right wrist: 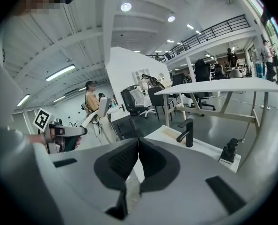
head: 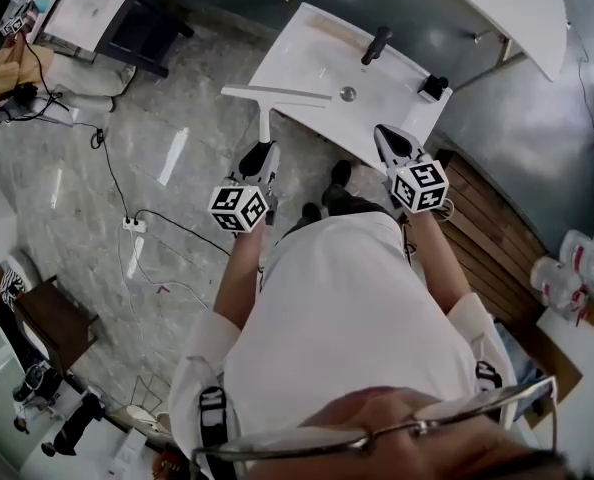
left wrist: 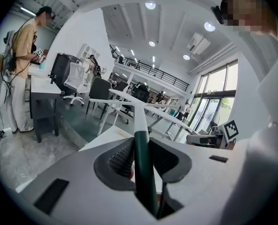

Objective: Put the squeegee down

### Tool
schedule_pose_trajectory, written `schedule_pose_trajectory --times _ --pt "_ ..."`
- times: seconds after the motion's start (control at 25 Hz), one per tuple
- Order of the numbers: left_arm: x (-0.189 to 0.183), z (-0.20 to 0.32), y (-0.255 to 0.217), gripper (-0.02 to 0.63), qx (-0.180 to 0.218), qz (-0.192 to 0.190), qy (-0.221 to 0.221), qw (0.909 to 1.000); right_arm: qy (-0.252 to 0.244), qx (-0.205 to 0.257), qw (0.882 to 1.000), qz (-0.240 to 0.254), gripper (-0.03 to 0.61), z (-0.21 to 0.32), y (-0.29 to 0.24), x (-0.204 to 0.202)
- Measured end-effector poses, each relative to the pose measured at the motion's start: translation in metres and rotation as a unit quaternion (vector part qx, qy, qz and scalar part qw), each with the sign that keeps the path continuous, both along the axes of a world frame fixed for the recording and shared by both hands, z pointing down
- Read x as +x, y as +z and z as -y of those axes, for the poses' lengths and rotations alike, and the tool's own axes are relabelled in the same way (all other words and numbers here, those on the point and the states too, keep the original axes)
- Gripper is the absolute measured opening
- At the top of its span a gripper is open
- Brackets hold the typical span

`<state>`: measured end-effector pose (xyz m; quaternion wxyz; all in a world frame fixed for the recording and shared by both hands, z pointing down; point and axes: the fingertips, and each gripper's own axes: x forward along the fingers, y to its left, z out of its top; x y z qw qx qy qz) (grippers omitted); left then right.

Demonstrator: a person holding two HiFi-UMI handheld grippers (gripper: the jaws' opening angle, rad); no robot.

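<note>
Gripping green handle of squeegee: left gripper fingers; blade spans near-left corner of washbasin. Right gripper fingers closed, empty, at basin's near edge. Marbled floor lies left.

This is a big open-plan office hall. A white rectangular washbasin with a black tap stands free on the grey marbled floor. Beyond it are a long white tabletop, dark office chairs and a railed mezzanine. To its left lies a white power strip.
</note>
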<state>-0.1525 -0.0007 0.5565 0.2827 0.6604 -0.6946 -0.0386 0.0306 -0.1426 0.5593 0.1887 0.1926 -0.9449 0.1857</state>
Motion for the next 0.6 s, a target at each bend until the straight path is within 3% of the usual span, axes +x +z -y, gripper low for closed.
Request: schedule_pose_trajectory --times 0.4,0.6 --pt "-0.013 0.058 0.018 0.094 -0.021 -0.002 -0.017 0.9996 -0.037 -0.002 0.999 0.01 0.009 0.052 0.007 -0.023" --pt "-0.014 0.081 0.035 0.094 -0.04 -0.004 -0.004 0.9992 -0.029 -0.009 1.0 0.003 0.015 0.067 0.014 -0.017"
